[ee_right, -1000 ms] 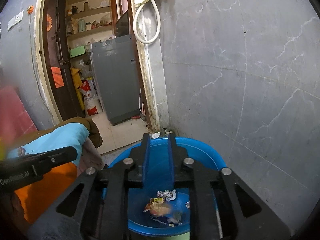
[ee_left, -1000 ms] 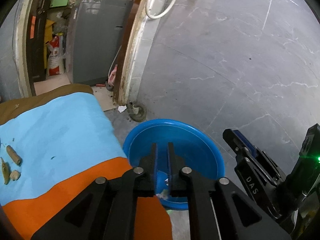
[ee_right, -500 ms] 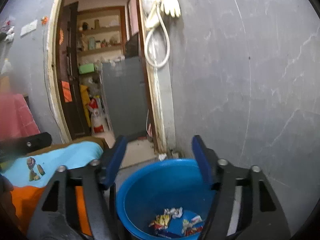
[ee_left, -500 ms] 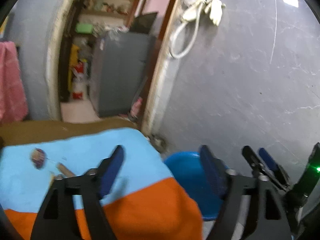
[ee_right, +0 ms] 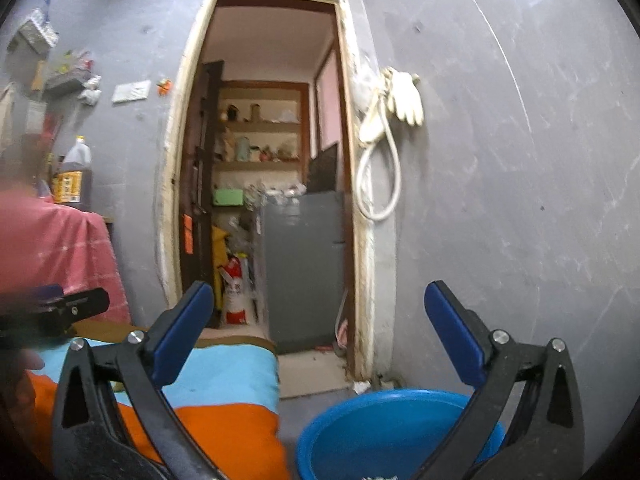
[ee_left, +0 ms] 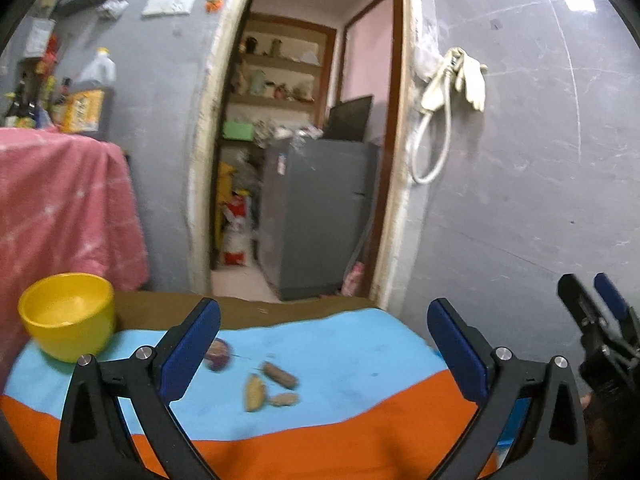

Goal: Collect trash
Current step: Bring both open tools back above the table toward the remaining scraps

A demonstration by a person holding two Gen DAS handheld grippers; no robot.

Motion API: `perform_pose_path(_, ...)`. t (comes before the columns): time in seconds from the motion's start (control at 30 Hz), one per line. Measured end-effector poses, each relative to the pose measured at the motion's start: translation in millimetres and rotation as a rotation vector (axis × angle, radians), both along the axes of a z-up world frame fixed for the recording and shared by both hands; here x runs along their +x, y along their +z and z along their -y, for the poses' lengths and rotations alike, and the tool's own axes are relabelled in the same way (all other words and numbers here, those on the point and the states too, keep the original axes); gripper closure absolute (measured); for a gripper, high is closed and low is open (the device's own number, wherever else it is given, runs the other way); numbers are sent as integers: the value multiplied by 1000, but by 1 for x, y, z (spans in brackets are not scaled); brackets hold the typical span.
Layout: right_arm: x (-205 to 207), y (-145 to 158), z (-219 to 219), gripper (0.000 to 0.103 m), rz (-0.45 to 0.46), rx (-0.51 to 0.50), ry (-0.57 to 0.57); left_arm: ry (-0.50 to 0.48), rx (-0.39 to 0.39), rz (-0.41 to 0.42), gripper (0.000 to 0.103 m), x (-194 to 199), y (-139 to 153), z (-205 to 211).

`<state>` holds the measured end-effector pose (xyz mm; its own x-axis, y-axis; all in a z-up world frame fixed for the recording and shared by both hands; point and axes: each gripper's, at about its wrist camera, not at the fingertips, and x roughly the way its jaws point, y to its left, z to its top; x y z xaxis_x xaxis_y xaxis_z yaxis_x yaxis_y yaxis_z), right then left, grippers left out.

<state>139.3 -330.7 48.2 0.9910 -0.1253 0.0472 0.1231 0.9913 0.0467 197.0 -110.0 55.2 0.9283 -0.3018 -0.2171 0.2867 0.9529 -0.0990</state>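
Note:
Both grippers are open and empty. My left gripper (ee_left: 324, 344) hangs above a table covered in a light blue and orange cloth (ee_left: 340, 360). On the cloth lie a purple wrapper (ee_left: 218, 355) and three small brown scraps (ee_left: 272, 388) between the fingers. My right gripper (ee_right: 320, 328) is raised over the blue tub (ee_right: 384, 432) on the floor to the right of the table; a bit of trash shows at the tub's bottom edge. The right gripper also shows at the right edge of the left wrist view (ee_left: 600, 320).
A yellow bowl (ee_left: 68, 316) stands at the cloth's far left. A pink-covered piece of furniture (ee_left: 60, 208) is behind it. A doorway (ee_right: 276, 200) opens onto a grey cabinet (ee_right: 304, 268). A grey wall with a hose and gloves (ee_right: 392, 120) is on the right.
Both grippers opened from shut and tilted up and away from the blue tub. The left gripper swung left over the cloth, bringing the scraps and yellow bowl into view.

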Motion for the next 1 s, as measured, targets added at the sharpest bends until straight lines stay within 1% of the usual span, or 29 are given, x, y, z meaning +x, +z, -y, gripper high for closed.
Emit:
perform_pose_path(0.13, -4, 2, -14, 0, 33, -4, 26, 56, 6, 41, 1, -9, -3, -18)
perform_pose_path(0.27, -5, 3, -26, 0, 64, 13, 51, 116, 25, 87, 1, -21, -5, -47)
perform_pose_path(0.47, 1, 1, -44, 0, 61, 17, 91, 158, 47, 97, 1, -20, -9, -79)
perform_pose_path(0.53, 5, 0, -49, 0, 50, 15, 105, 163, 50, 88, 1, -16, -12, -89)
perform_pose_path(0.63, 14, -2, -60, 0, 19, 1, 135, 169, 48, 47, 2, -6, -19, -100)
perform_pose_path(0.8, 34, -10, -81, 0, -44, -48, 162, 187, 40, 1, 2, 6, -29, -109)
perform_pose_path(0.93, 51, -16, -92, 0, -110, -74, 195, 173, 79, -45, 2, 21, -31, -108)
perform_pose_path(1.0, 60, -19, -97, 0, -160, -91, 216, 152, 89, -89, 2, 32, -33, -106)
